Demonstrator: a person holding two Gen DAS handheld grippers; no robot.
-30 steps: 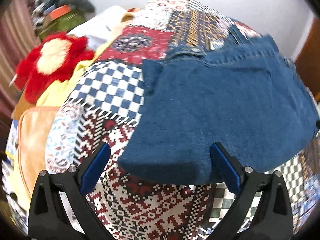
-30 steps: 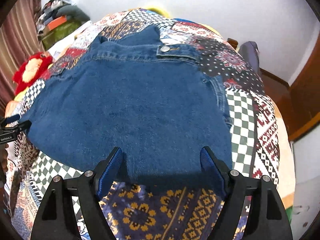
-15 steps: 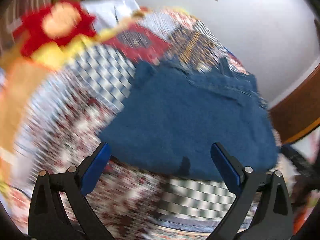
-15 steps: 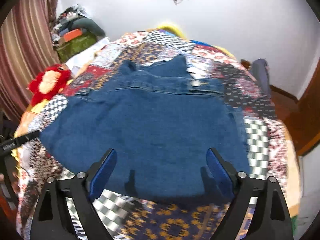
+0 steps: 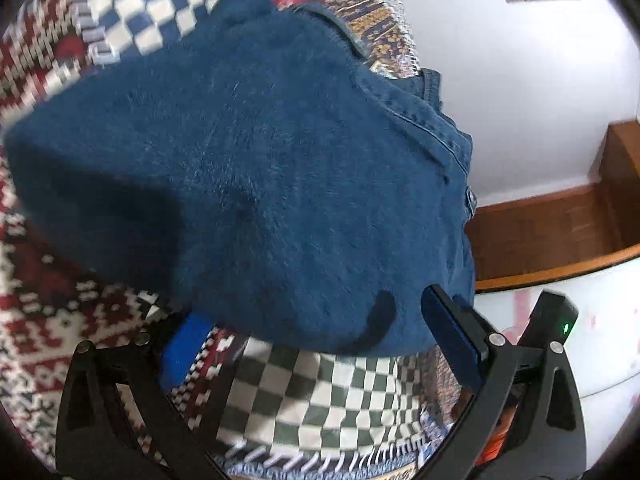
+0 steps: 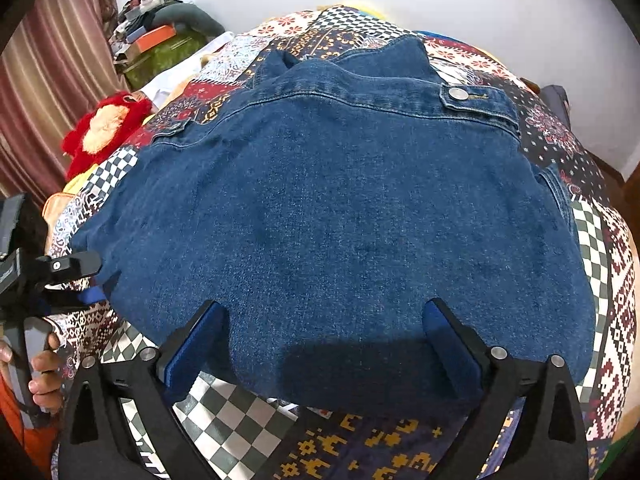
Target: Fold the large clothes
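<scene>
Plainly, the left tongs [image 5: 312,340] stand apart at the near left corner of the denim jacket [image 6: 340,208], which lies folded flat on the patchwork bed cover [image 6: 612,280], and the right tongs [image 6: 326,340], whose jaws have just been opening, gape over its near folded edge with cloth between the pads but not pinched. If either set closes on the top layer alone, or the two lift unevenly, the fold could slide open. Its long axis seems to run left to right, collar [image 6: 384,56] pointing toward the far wall.
</scene>
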